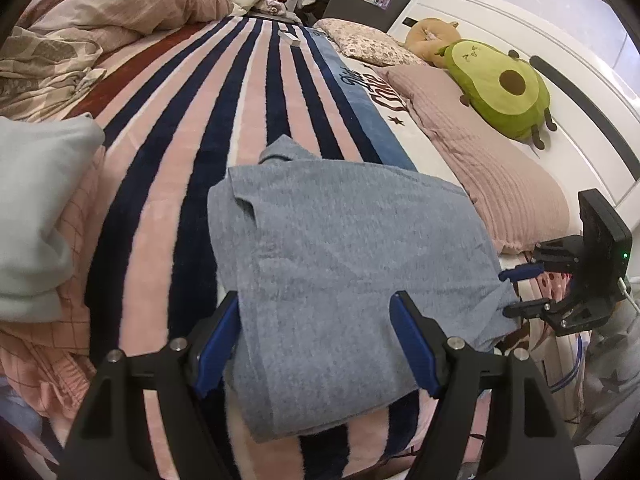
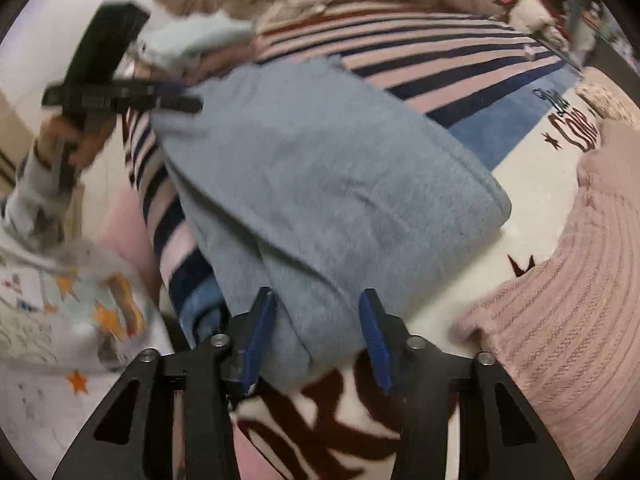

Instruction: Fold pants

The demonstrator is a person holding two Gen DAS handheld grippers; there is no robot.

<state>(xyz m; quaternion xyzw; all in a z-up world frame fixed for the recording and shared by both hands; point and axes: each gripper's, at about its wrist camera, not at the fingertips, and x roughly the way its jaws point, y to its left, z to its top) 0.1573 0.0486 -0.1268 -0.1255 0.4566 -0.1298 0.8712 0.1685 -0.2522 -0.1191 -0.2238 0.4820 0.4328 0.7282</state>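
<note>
The grey-blue pants (image 1: 344, 264) lie folded in a thick stack on the striped blanket (image 1: 192, 184); they also show in the right wrist view (image 2: 320, 184). My left gripper (image 1: 316, 320) is open, its blue pads either side of the stack's near edge. My right gripper (image 2: 316, 320) is open with the pants' folded corner between its pads. The right gripper also shows in the left wrist view (image 1: 516, 292), at the stack's right edge. The left gripper shows in the right wrist view (image 2: 192, 98), blurred, at the far left edge.
An avocado plush (image 1: 500, 88) and pink pillows (image 1: 492, 168) lie by the white headboard (image 1: 560, 72). A pale folded garment (image 1: 36, 208) and pink checked cloth (image 1: 48, 344) lie left. Rumpled bedding (image 1: 120, 12) is behind. A person's star-print sleeve (image 2: 60, 304) is at left.
</note>
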